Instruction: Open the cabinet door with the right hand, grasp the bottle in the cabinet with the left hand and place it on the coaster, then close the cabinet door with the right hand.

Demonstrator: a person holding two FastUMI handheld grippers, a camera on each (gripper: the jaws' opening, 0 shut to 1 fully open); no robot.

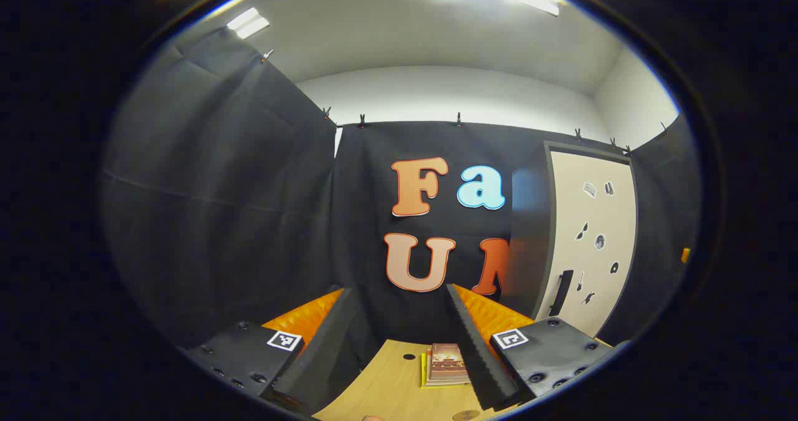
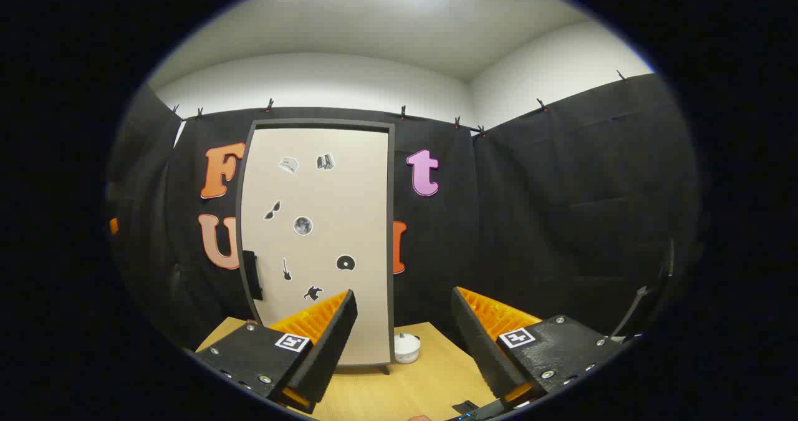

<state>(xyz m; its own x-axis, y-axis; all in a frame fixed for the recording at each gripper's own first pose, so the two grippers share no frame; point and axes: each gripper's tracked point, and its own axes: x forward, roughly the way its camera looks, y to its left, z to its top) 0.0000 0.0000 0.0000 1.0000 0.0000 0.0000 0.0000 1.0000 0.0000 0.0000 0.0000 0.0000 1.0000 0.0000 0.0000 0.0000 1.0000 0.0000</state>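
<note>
Beige cabinet door point(image 2: 318, 240) stands closed within a dark frame, upright on the wooden counter point(image 2: 430, 371), with small black-and-white stickers scattered over its face. A dark handle point(image 2: 251, 274) is mounted on the door's left edge in the right gripper view. The bottle is not visible; the closed door hides the cabinet's interior.

Right tongs point(image 2: 402, 337): spread wide, holding nothing, raised above the counter and facing the door. A small white round container point(image 2: 407, 348) rests on the counter just beside the door's lower right corner.

Left tongs point(image 1: 399, 340): spread wide, holding nothing, pointing at the black cloth wall. In the left gripper view the cabinet door point(image 1: 589, 240) stands to the right, its handle point(image 1: 561, 292) on the near edge. A small stack of books point(image 1: 446, 365) lies flat on the counter point(image 1: 386, 390) between the fingers, nearer the right finger. A round brown item at the bottom edge, partly cut off, cannot be identified.
</note>
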